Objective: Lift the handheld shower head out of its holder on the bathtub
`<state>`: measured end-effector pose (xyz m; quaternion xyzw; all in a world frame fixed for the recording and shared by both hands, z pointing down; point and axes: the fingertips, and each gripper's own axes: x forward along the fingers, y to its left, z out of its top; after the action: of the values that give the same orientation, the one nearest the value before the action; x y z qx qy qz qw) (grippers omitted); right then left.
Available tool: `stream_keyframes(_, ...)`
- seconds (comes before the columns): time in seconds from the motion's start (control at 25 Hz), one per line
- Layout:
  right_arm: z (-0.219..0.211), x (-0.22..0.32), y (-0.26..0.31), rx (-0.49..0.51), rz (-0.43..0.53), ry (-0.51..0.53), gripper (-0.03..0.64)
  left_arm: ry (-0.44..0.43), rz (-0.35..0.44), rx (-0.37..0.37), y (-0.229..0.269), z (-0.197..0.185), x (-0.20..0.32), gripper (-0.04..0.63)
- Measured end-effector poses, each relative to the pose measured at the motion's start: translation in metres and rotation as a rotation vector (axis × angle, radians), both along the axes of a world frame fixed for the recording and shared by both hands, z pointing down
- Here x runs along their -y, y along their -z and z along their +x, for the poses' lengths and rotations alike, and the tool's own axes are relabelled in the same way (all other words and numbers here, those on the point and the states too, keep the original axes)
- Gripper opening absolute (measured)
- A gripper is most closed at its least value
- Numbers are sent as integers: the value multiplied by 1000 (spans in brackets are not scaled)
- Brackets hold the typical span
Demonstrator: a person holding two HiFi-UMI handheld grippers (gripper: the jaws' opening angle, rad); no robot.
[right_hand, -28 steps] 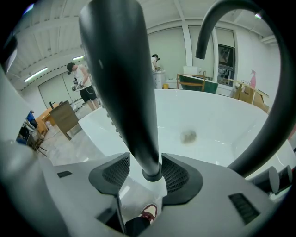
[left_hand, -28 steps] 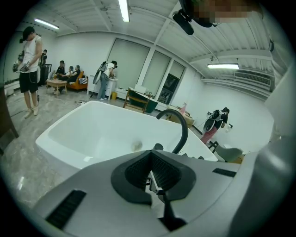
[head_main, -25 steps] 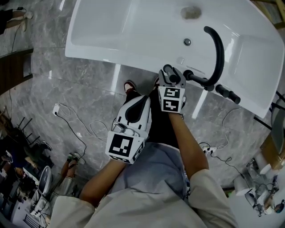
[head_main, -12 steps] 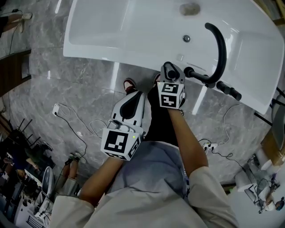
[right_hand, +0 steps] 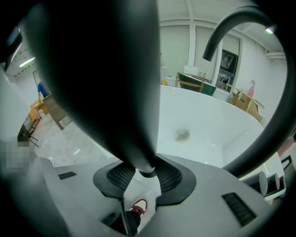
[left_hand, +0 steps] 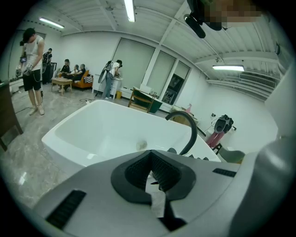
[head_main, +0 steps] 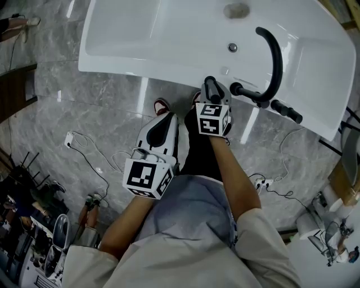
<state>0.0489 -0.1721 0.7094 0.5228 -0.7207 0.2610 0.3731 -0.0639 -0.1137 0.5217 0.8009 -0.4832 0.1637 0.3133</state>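
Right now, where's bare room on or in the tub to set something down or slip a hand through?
Free: the tub floor left of the drain, and the near rim left of the right gripper, whose jaws have just closed on the shower head. Crowded: the rim right of it, with the spout and knobs packed close.

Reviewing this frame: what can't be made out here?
- Holder: in the head view it is covered by the right gripper, whose jaws have just been closing on the shower head. In the right gripper view that head blocks it.
- Its top end: right gripper view, blurred and cut by the upper edge.
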Motion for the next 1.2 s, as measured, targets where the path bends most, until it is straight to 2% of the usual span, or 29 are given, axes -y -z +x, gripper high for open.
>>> stream_keyframes(1.2,7,-10,48,17,40,54,144,3,35,-41,17,19,17,3)
